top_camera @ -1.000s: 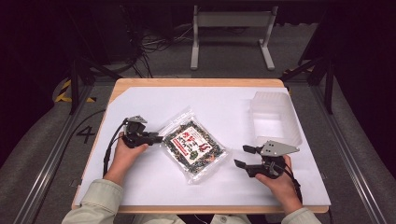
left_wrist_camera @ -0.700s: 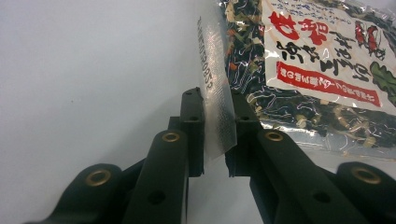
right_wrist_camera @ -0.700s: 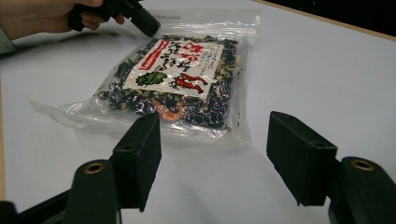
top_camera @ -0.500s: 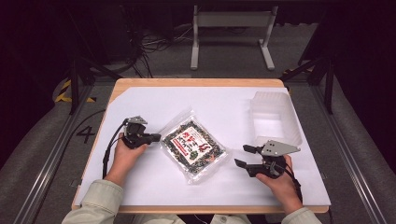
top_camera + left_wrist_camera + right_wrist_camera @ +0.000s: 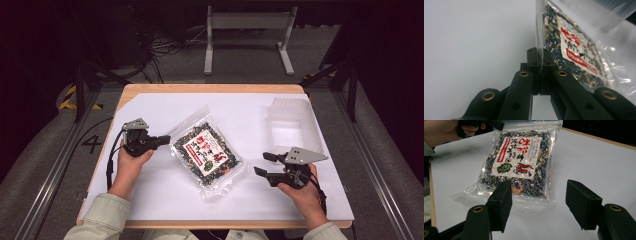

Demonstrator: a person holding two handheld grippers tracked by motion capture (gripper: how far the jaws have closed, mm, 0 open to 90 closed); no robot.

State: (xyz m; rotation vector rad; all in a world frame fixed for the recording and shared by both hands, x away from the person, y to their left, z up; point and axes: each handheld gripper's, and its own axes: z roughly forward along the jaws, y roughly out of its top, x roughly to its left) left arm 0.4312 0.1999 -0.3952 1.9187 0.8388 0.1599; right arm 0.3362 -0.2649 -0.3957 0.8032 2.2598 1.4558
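A clear bag of dark dried seaweed with a red-and-white label point(image 5: 210, 152) lies flat in the middle of the white sheet. My left gripper point(image 5: 166, 140) meets its left edge. In the left gripper view the jaws point(image 5: 540, 53) are pressed together on the bag's clear plastic rim point(image 5: 538, 30), and the bag point(image 5: 574, 50) stretches off to the right. My right gripper point(image 5: 263, 164) stands open to the right of the bag, apart from it. In the right gripper view its two pads point(image 5: 503, 195) frame the near end of the bag point(image 5: 520, 162) with nothing between them.
A clear plastic container point(image 5: 292, 122) stands at the back right of the white sheet point(image 5: 150, 200), which covers a wooden table point(image 5: 210, 88). The person's other hand point(image 5: 444, 130) and the left gripper point(image 5: 480, 123) show at the far end of the bag.
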